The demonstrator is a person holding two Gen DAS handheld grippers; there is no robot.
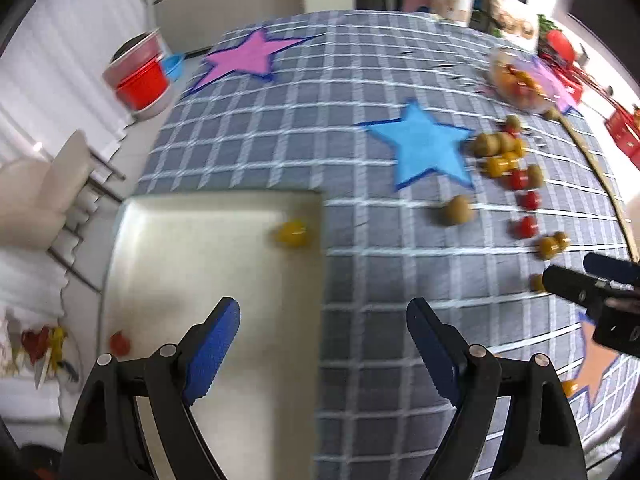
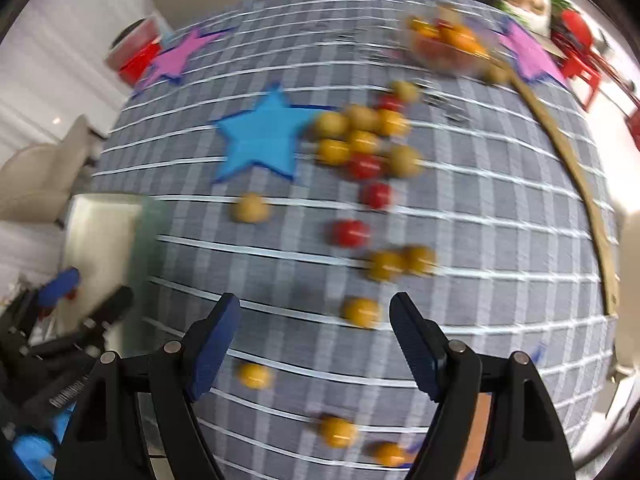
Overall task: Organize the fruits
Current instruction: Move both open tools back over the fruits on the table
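Note:
Several small yellow, red and tan fruits lie scattered on the grey checked tablecloth, also in the left wrist view. A metal tray holds one yellow fruit and one red fruit. My left gripper is open and empty over the tray's right edge. My right gripper is open and empty above the cloth, with a yellow fruit just ahead of its right finger. The right gripper also shows in the left wrist view.
A clear bowl of fruits stands at the far right of the table. Blue and pink felt stars lie on the cloth. A red bucket and a chair stand beyond the left edge.

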